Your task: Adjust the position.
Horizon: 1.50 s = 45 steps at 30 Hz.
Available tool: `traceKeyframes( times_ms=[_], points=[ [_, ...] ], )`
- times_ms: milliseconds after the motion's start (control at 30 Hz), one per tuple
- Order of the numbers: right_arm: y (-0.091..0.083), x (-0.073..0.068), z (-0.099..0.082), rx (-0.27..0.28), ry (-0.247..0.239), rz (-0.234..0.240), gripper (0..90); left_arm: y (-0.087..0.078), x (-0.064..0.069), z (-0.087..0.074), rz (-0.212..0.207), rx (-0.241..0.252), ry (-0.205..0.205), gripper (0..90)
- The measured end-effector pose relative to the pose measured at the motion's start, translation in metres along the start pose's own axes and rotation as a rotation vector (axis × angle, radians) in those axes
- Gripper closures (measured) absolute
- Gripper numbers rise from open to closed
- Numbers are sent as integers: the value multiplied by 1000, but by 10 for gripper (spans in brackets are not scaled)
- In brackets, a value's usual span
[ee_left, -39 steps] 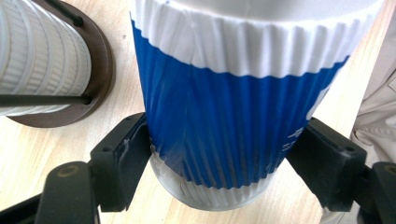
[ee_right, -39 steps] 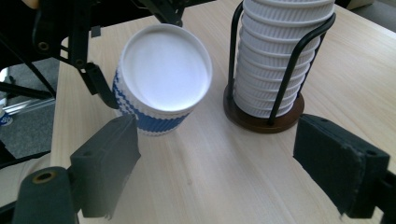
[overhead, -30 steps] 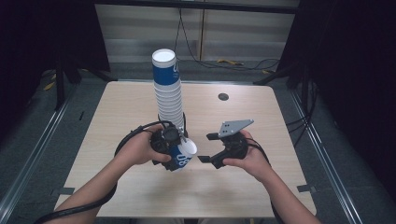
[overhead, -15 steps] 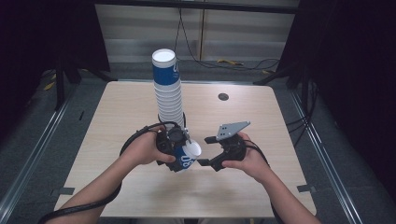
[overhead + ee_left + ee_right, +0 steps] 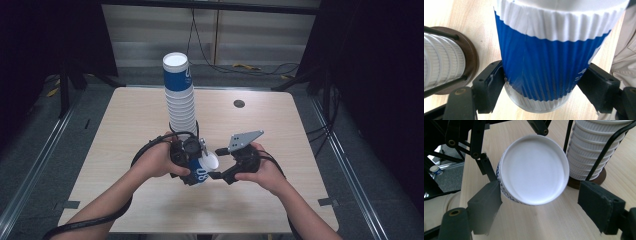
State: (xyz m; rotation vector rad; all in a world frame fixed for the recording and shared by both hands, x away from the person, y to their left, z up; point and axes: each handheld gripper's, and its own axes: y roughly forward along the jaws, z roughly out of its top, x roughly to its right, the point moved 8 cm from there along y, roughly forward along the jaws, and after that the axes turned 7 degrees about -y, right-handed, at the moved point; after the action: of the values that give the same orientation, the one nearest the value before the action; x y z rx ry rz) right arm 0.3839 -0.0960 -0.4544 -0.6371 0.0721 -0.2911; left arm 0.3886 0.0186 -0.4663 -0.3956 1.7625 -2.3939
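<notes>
**A:** High view: I've got the paper cup (image 5: pixel 201 169) lying sideways just in front of the cup stack (image 5: pixel 179 95), left gripper (image 5: pixel 192 162) clamped on it. Light, crushable, so grip it gently mid-sleeve.

**B:** Left gripper view agrees, pads squeezing the blue sleeve. Right gripper view: my right gripper (image 5: pixel 540 206) has just been closing, jaws flanking the cup's base beside the stack, right pad apart.

This looks like a recording lab or studio. A light wooden table (image 5: pixel 130 130) stands alone on grey carpet (image 5: pixel 365 165), with black curtains (image 5: pixel 380 75) at the sides, metal floor rails (image 5: pixel 35 165) and loose cables (image 5: pixel 235 67) behind.
</notes>
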Motion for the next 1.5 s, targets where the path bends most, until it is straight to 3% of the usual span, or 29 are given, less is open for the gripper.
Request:
traceKeyframes(
  times_ms=[133,767,1100,1200,1300,1367,1433,1500],
  points=[
    [1,-2,0,3,-10,15,240,1,0,1,9,7,17,234],
    [9,-7,-2,-10,-42,39,301,2,0,2,24,19,65,235],
    [-7,2,-12,3,22,11,305,-3,-3,0,-2,140,59,217],
    [-13,4,-14,17,25,-2,305,-5,-4,-2,-32,191,41,195],
    [-15,5,-15,20,34,-4,304,-5,-5,-3,-38,210,18,186],
    [-19,5,-18,21,38,-6,304,-4,-8,-4,-25,223,31,177],
    [-22,5,-19,28,43,-5,304,-3,-7,-4,-47,251,-1,177],
    [-23,6,-19,30,46,-13,303,-3,-8,-4,-64,275,-4,177]
  ],
)
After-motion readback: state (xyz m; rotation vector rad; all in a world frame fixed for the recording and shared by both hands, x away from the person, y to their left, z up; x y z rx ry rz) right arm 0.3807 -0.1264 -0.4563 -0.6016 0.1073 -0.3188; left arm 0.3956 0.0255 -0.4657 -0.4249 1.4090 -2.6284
